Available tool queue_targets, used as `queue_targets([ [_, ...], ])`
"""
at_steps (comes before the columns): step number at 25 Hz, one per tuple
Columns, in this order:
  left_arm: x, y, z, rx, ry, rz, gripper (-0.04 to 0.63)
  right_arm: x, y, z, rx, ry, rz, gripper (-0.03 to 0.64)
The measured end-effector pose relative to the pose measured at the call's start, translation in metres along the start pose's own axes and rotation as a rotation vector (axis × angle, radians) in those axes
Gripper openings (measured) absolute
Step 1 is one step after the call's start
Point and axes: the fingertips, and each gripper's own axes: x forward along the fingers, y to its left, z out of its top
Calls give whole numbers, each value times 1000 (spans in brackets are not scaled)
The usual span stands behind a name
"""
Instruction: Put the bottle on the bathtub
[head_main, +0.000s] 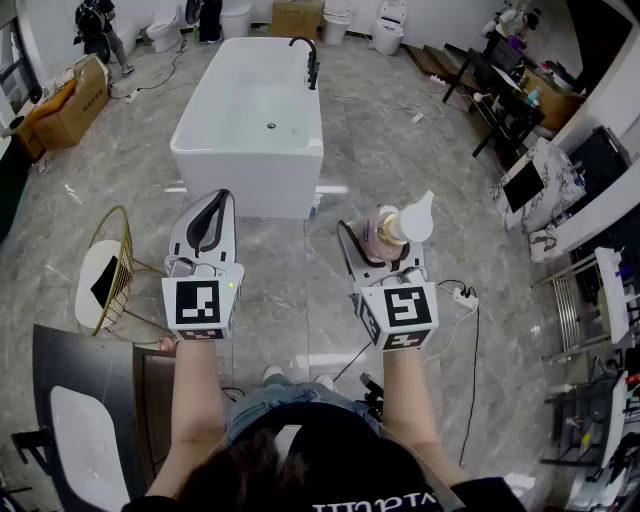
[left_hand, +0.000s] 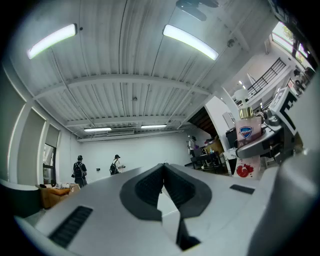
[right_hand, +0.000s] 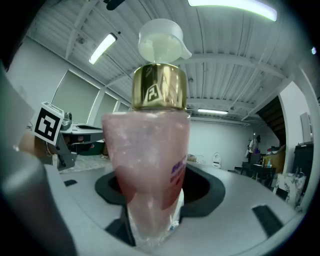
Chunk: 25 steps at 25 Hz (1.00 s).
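Note:
A pink pump bottle (head_main: 392, 228) with a gold collar and white pump head stands upright in my right gripper (head_main: 383, 238), which is shut on its lower body. It fills the right gripper view, where the bottle (right_hand: 150, 160) sits between the dark pads (right_hand: 202, 192). My left gripper (head_main: 211, 212) is shut with nothing in it; its jaws meet at the tips (left_hand: 162, 168). The bottle (left_hand: 248, 145) also shows at the right of the left gripper view. The white bathtub (head_main: 200, 148) stands on the floor ahead, beyond both grippers, nearer the left one.
A black faucet (head_main: 309, 60) rises at the tub's far right rim. A gold wire side table (head_main: 107, 272) stands at left, a power strip (head_main: 462, 295) with cable at right. Cardboard boxes (head_main: 70, 102), toilets (head_main: 165, 30) and a person (head_main: 100, 30) are far back; racks line the right.

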Motion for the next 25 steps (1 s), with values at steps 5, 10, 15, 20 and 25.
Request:
queue_targets([
  [5, 0, 12, -2, 1, -6, 17, 12, 7, 6, -4, -5, 14, 7, 275],
  [10, -4, 31, 0, 3, -23, 23, 12, 17, 20, 3, -30, 3, 5, 276],
  [15, -4, 43, -11, 5, -23, 6, 12, 24, 30, 2, -27, -4, -16, 276],
  [20, 7, 48, -19, 5, -25, -11, 12, 40, 25, -4, 8, 3, -28, 276],
  [25, 29, 60, -30, 1, -18, -16, 12, 68, 14, -4, 17, -3, -38, 276],
])
